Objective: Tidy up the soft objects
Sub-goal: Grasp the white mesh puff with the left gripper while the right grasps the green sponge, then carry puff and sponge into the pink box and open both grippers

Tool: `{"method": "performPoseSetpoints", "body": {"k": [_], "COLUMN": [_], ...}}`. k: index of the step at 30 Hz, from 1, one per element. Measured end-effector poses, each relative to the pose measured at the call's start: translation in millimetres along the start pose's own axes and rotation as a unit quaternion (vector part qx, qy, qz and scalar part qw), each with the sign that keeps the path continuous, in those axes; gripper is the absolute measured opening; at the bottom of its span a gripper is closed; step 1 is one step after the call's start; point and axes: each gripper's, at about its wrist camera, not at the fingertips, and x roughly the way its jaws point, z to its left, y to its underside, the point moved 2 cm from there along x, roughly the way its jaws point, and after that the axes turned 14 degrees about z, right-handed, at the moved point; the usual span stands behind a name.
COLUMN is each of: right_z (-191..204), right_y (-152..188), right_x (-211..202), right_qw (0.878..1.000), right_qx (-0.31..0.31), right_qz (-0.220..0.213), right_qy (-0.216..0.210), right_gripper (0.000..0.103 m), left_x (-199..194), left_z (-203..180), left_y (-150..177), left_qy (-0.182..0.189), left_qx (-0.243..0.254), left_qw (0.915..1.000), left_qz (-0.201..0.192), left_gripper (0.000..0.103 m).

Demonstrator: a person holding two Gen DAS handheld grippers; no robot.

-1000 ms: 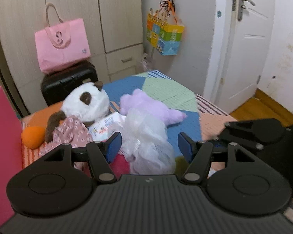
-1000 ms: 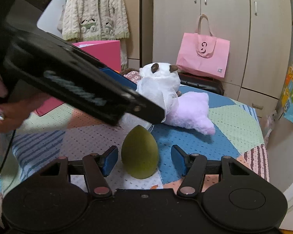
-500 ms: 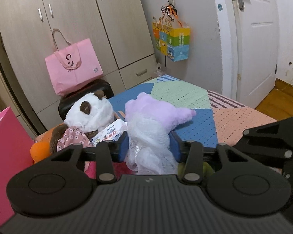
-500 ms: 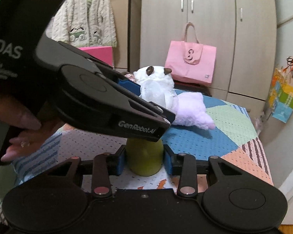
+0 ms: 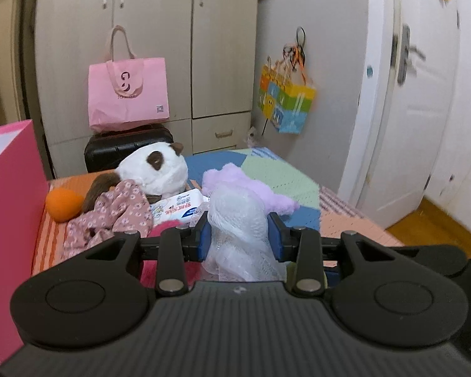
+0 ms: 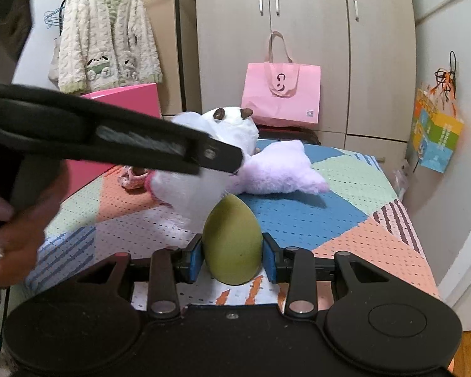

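Pink tote bag (image 5: 128, 94), upper left of the left wrist view: dark logo like a "G" over a curved mark, small line of letters under it, too blurred to read. Same logo on the bag in the right wrist view (image 6: 281, 94). Wipes pack (image 5: 180, 207), centre: red and blue print, unreadable. Colourful hanging bag (image 5: 285, 103): smiley face, no legible text.

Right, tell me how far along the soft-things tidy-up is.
Nothing looks put away yet. In hand: the left gripper, whose jaws have just been closing, pinches the white mesh puff, and the right gripper is shut on the green egg-shaped sponge. Left on the bed: panda plush, purple plush, floral cloth, orange ball and wipes pack.
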Motion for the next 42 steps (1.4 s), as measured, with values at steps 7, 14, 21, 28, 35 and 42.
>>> {"method": "performPoseSetpoints", "body": {"k": [7, 14, 21, 28, 35, 42], "right_z": [4, 8, 19, 39, 71, 102], "right_y": [-1, 2, 6, 0, -18, -44], "right_x": [-8, -15, -27, -38, -44, -61], "right_qw": [1.000, 1.000, 0.998, 0.995, 0.989, 0.981], "right_qx": [0.003, 0.022, 0.035, 0.019, -0.017, -0.065], "right_qz": [0.002, 0.018, 0.037, 0.069, 0.108, 0.114], "right_qy": [0.022, 0.012, -0.032, -0.072, -0.104, -0.142], "right_gripper": [0.042, 0.042, 0.042, 0.042, 0.042, 0.043], "left_x": [-22, -38, -55, -75, -104, -136], "left_z": [18, 30, 38, 49, 57, 73], "left_y": [13, 29, 44, 58, 75, 72], "left_qy": [0.024, 0.037, 0.040, 0.041, 0.015, 0.044], "left_qx": [-0.053, -0.082, -0.095, -0.104, -0.106, -0.088], "left_qw": [0.9983, 0.9958, 0.9937, 0.9911, 0.9914, 0.9901], "left_qz": [-0.006, 0.017, 0.042, 0.072, 0.075, 0.099], "left_gripper": [0.036, 0.036, 0.036, 0.036, 0.036, 0.036]}}
